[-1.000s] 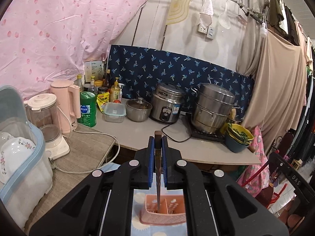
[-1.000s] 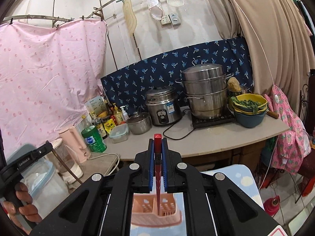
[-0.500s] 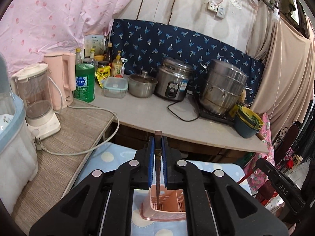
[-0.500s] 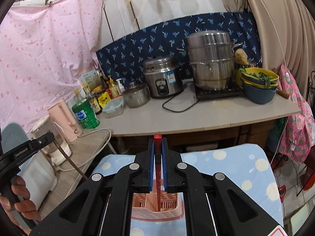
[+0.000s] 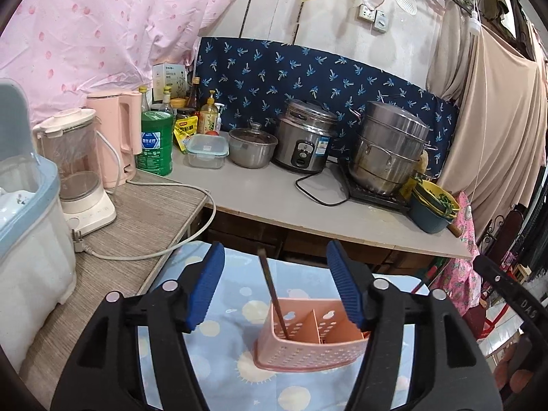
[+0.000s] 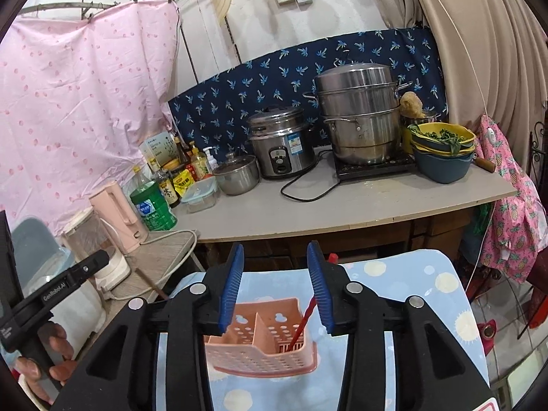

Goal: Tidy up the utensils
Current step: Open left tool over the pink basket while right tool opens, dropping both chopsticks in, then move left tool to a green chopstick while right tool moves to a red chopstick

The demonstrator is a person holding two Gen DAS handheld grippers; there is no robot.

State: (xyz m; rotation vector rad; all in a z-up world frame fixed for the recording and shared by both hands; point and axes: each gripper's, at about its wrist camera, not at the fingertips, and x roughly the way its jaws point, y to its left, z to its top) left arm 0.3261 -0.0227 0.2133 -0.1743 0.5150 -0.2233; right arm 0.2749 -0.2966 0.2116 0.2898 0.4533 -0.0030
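Leaning in pink caddy (image 5: 310,339) — dark chopstick (image 5: 272,299), red chopstick (image 6: 304,318) top hidden

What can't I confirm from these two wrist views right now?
- Lower ends of the brown stick and the red stick: hidden inside the pink holder.
- Holder's right corner, left view: behind the left tool.
- Holder's left compartment contents, right view: behind the right tool.
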